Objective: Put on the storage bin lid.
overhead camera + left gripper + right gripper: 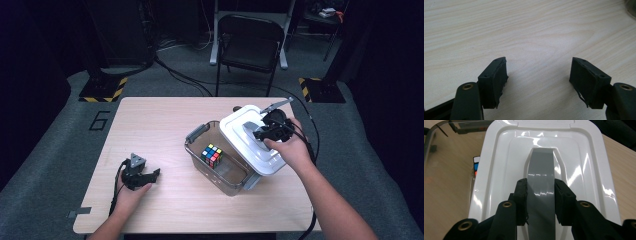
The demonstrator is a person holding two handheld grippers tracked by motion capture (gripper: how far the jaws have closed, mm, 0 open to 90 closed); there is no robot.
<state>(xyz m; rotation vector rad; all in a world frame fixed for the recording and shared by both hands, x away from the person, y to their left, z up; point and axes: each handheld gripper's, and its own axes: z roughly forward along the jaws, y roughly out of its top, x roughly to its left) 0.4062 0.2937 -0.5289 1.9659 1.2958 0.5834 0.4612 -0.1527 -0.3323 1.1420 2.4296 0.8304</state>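
We read one mark: a large black numeral "6" (pixel 99 120) on the grey carpeted floor (pixel 55 150), just left of the far left corner of the light wooden table (pixel 165 125). We make out no lettering or brand on the table or on anything that stands on it.

We are in what looks like a lab or recording studio, not a home. Black curtains (pixel 30 60) close off the sides, and grey carpet (pixel 55 145) covers the floor. Stand feet marked with yellow-and-black hazard tape (pixel 102 90) sit at the left and right, with cables (pixel 180 75) running across the floor. A single light wooden table (pixel 150 125) stands in the middle, a number 6 (pixel 100 120) taped beside it, and a black folding chair (pixel 250 45) waits behind.
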